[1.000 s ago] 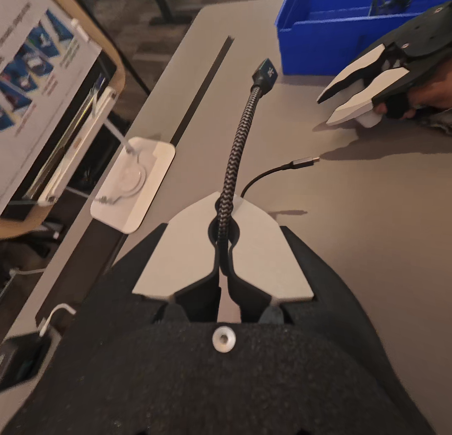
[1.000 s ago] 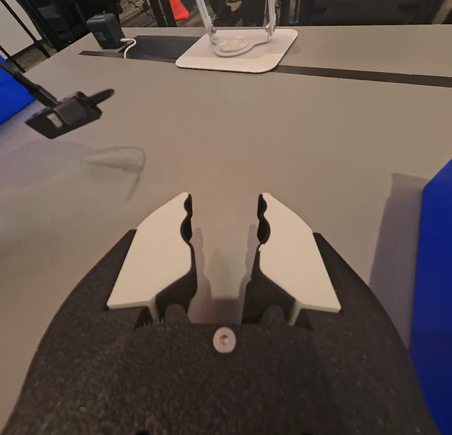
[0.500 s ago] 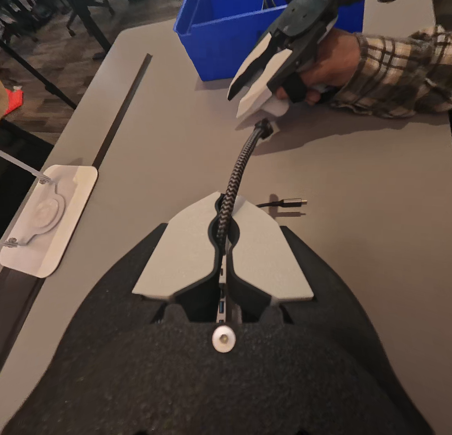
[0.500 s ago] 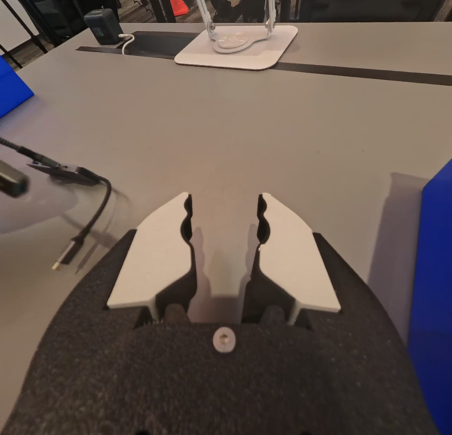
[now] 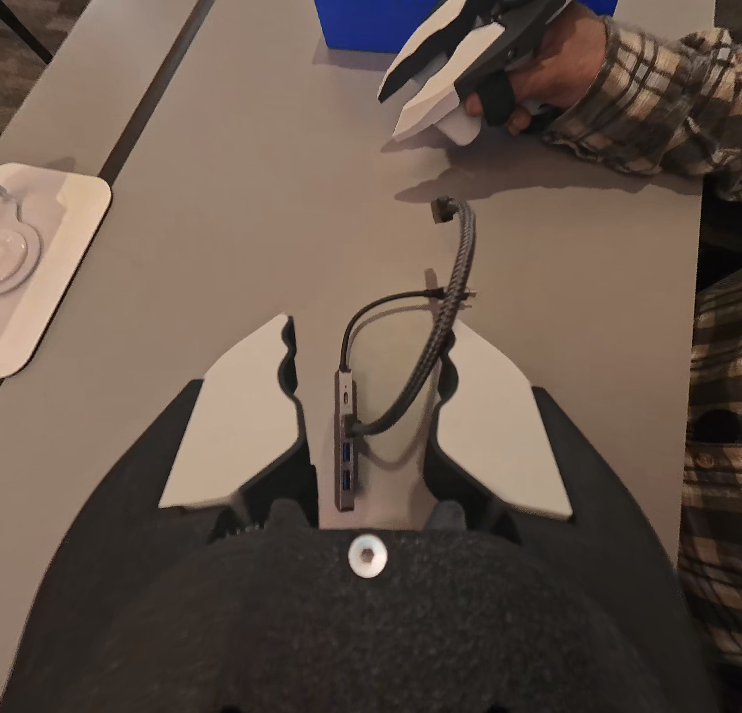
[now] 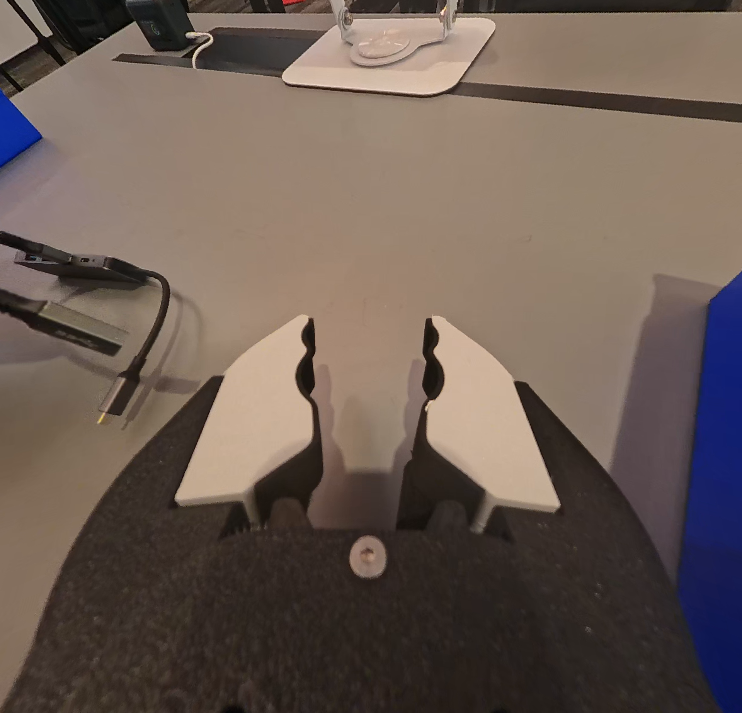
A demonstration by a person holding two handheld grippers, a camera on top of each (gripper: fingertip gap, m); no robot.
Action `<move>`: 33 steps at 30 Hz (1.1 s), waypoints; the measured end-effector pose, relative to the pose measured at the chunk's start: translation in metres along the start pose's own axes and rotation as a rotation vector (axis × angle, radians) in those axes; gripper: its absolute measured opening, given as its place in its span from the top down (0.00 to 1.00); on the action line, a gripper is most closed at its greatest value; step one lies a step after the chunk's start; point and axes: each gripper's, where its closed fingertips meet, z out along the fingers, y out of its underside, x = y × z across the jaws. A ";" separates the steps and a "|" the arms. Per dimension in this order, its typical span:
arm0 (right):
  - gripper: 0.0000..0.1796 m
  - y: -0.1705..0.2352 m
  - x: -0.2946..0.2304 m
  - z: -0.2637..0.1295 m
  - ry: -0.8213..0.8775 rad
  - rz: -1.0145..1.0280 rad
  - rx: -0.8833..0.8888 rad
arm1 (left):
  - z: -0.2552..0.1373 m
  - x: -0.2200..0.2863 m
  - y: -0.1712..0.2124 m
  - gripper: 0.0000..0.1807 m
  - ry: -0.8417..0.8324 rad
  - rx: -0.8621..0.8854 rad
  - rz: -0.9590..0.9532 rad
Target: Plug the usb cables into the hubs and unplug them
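A slim grey USB hub [image 5: 344, 441] sits low between the spread fingers of my left gripper [image 5: 371, 320], which is open and holds nothing. A braided cable [image 5: 457, 276] is plugged into the hub's side. It arcs up past my right finger to a free plug [image 5: 441, 210]. The hub's own thin black lead [image 5: 361, 312] curls to a small plug. My right gripper [image 6: 369, 324] is open and empty; it also shows in the left wrist view [image 5: 395, 112], beyond the cable. From the right wrist view, the hub [image 6: 80, 268], its lead's plug [image 6: 120, 392] and the braided cable's grey plug [image 6: 76, 328] lie at the far left.
A blue bin [image 5: 381, 11] stands at the table's far side, close to my right gripper's right [image 6: 718, 453]. A white stand base [image 6: 389, 55] and a black charger [image 6: 160, 23] sit along a dark slot in the grey table [image 6: 401, 192]. A plaid sleeve [image 5: 662, 100] is at the right. Across from one pair of fingers to the other is roughly 20 cm.
My left gripper has opened and let go of the braided cable. The hub and cable have dropped and now sit between its fingers. The right gripper has stayed open and still.
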 end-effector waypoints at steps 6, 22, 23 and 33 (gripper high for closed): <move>0.72 0.000 -0.001 0.000 -0.002 -0.005 -0.003 | -0.003 0.017 0.039 0.59 0.088 -0.049 -0.083; 0.71 0.000 -0.005 0.001 -0.011 -0.023 -0.007 | -0.003 0.001 0.120 0.61 0.221 -0.317 -0.204; 0.71 0.000 -0.005 0.001 -0.012 -0.025 -0.006 | 0.000 -0.001 0.122 0.61 0.219 -0.330 -0.201; 0.71 0.000 -0.008 0.001 -0.023 -0.041 -0.008 | 0.022 -0.009 0.146 0.68 0.181 -0.433 -0.127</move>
